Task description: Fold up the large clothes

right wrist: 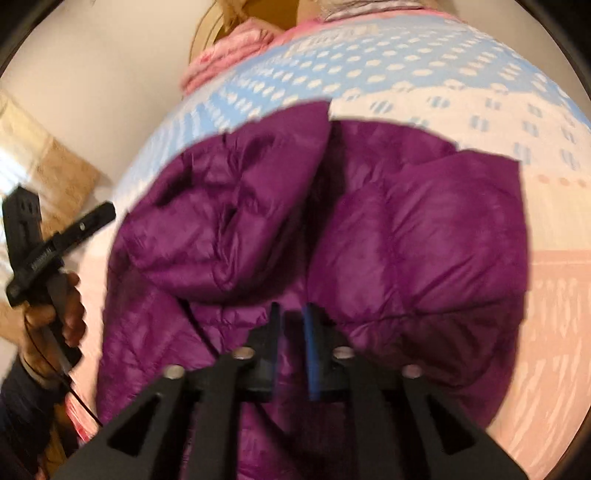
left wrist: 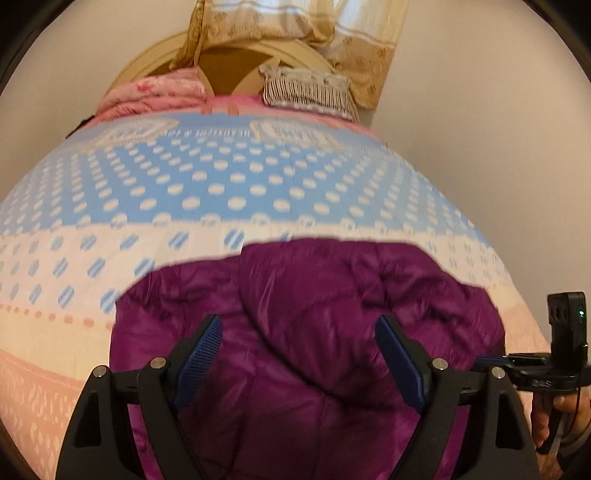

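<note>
A purple puffer jacket [left wrist: 314, 321] lies on the bed, partly folded, with its sleeves laid over the body. It also shows in the right wrist view [right wrist: 332, 240]. My left gripper [left wrist: 299, 325] is open, its blue pads wide apart just above the jacket and holding nothing. My right gripper [right wrist: 291, 314] has its fingers close together, with a narrow gap, over the jacket's lower middle; I cannot tell whether fabric is pinched. The right gripper shows at the right edge of the left wrist view [left wrist: 532, 365]. The left gripper shows at the left of the right wrist view [right wrist: 44, 243].
The bed cover [left wrist: 221, 177] is blue with white dots, then cream and pink bands. A pink quilt [left wrist: 147, 92] and a striped pillow [left wrist: 306, 90] lie at the headboard [left wrist: 229, 62]. White walls flank the bed; a curtain [left wrist: 351, 33] hangs behind.
</note>
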`<control>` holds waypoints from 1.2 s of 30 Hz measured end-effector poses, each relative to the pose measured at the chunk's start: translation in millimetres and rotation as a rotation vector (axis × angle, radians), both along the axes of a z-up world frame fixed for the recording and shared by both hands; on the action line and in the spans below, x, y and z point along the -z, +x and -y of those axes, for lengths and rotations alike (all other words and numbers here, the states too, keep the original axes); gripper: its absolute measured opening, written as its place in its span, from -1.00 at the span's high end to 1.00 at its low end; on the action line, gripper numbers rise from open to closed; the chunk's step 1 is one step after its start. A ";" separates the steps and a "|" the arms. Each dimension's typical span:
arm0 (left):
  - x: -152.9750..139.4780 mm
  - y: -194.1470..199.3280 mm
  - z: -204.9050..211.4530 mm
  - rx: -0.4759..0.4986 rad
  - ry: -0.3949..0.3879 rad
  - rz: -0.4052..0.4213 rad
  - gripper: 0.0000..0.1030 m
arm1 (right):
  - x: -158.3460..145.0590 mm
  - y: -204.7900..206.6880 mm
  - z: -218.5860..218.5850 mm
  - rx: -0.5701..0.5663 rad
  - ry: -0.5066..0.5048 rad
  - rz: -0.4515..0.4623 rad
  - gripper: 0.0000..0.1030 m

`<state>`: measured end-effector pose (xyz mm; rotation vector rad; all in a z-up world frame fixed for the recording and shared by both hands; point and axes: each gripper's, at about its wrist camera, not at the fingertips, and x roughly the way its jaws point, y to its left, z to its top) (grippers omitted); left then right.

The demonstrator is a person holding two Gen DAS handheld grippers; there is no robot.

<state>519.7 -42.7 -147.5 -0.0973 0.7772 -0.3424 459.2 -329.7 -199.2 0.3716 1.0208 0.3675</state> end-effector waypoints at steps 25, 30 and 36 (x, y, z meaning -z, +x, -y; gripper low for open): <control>-11.0 -11.0 21.5 0.028 -0.010 0.047 -0.65 | 7.2 5.8 -22.7 -0.106 -0.138 0.004 0.73; -19.9 14.0 31.9 -0.060 0.048 0.088 -0.65 | -29.9 7.6 -3.5 0.005 -0.198 0.091 0.04; 9.8 27.8 43.6 -0.074 0.055 0.035 -0.65 | -50.3 31.1 -16.6 0.117 -0.166 0.228 0.04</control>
